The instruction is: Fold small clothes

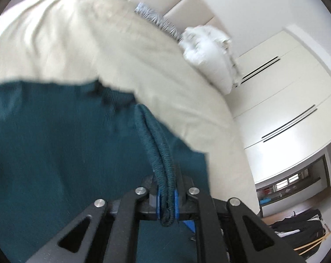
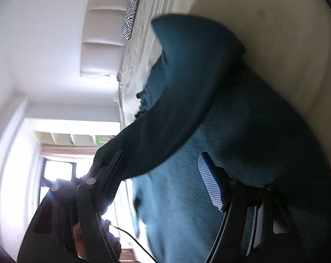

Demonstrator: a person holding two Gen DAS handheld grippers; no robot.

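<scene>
A dark teal garment (image 1: 56, 135) lies on the cream bed sheet (image 1: 77, 32). My left gripper (image 1: 167, 199) is shut on a ribbed hem of the garment, pinched between its blue pads (image 1: 158, 201). In the right wrist view the same teal garment (image 2: 209, 109) fills the middle, with one flap lifted and curled over. My right gripper (image 2: 163, 175) is open, its jaws wide apart; the blue ridged pad (image 2: 210, 186) on the right finger is bare. The lifted flap drapes over the left finger. The view is blurred by motion.
A white pillow (image 1: 209, 50) and a zebra-print cushion (image 2: 132, 11) lie by the padded headboard (image 2: 99, 43). White wardrobe doors (image 1: 286, 98) stand beside the bed. A bright window (image 2: 58, 175) is behind the right gripper. Dark clothes (image 1: 297, 225) lie on the floor.
</scene>
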